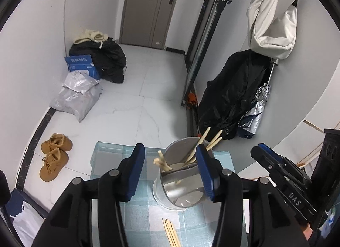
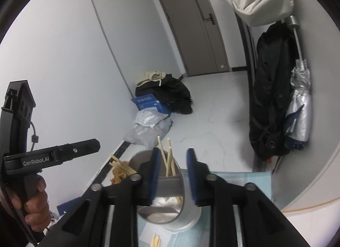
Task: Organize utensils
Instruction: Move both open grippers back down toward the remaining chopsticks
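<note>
A steel utensil holder (image 1: 180, 185) stands on a small table with a blue checked cloth (image 1: 110, 162). Several wooden chopsticks (image 1: 204, 142) stand in its compartments. A few loose chopsticks (image 1: 171, 233) lie on the cloth in front of it. My left gripper (image 1: 170, 162) is open and empty, its fingers either side of the holder's near left part. In the right wrist view the holder (image 2: 170, 191) sits just beyond my right gripper (image 2: 173, 170), which is open and empty above its rim. Loose chopsticks (image 2: 156, 240) show at the bottom edge.
The right gripper's body (image 1: 282, 174) shows at the right of the left wrist view. The left gripper's body (image 2: 51, 157) is at the left of the right wrist view. On the floor are brown boots (image 1: 54, 155), grey parcels (image 1: 78, 93) and dark bags (image 1: 231, 96).
</note>
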Tool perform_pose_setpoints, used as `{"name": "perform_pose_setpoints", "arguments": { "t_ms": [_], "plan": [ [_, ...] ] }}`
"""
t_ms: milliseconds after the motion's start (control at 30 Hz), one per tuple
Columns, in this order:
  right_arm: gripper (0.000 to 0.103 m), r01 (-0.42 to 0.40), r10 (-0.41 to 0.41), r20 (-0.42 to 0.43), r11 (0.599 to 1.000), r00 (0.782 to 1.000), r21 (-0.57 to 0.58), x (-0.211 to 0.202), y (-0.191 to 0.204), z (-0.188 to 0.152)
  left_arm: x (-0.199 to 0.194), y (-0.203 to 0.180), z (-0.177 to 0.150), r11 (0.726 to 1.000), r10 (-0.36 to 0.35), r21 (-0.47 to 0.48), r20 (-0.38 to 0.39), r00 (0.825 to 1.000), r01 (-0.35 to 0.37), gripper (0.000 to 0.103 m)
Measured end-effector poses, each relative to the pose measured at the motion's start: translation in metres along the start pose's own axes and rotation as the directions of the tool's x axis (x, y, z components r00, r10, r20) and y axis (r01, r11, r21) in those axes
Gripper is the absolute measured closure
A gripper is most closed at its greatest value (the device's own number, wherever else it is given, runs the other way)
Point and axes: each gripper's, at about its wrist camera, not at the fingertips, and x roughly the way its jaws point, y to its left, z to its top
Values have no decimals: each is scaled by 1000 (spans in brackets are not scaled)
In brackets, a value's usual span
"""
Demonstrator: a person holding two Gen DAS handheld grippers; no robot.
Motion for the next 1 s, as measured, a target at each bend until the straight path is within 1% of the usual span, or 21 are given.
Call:
{"name": "perform_pose_setpoints", "arguments": {
  "t_ms": [33,100,133,300,467,533,600,667,767,833,1000],
  "plan": [
    [67,3,-3,7,1000,1000,-1,-5,1,-2,-3,-1,-2,1000,2,-2,6,1000,-2,55],
    [64,4,-4,17,1000,1000,0,-13,4,-5,-12,-5,-6,1000,11,-5,28,1000,-11,47],
    [62,4,-4,23,1000,1000,1,-18,5,-7,-17,-7,-9,1000,16,-2,41,999,-16,46],
    [52,8,-8,51,1000,999,0,-40,13,-16,-35,-11,-19,999,44,1,94,995,-45,32],
    [40,17,-16,93,1000,996,-7,-64,22,-29,-50,-16,-32,999,50,6,135,990,-51,26],
    [40,17,-16,102,1000,995,-7,-71,24,-34,-55,-17,-38,998,53,13,152,987,-56,23],
    [36,21,-20,108,1000,994,-13,-78,28,-40,-59,-18,-45,998,57,16,176,983,-61,22],
    [32,29,-27,117,999,993,-15,-84,30,-45,-64,-18,-53,998,39,34,201,979,-47,22],
    [30,40,-39,126,999,991,-8,-91,33,-52,-70,-21,-64,996,54,58,233,971,-70,20],
    [30,44,-43,129,999,991,-5,-94,34,-58,-71,-22,-70,995,59,67,238,969,-77,18],
    [29,54,-54,116,999,992,2,-98,36,-74,-73,-17,-85,995,70,48,256,964,-85,12]
  ]
}}
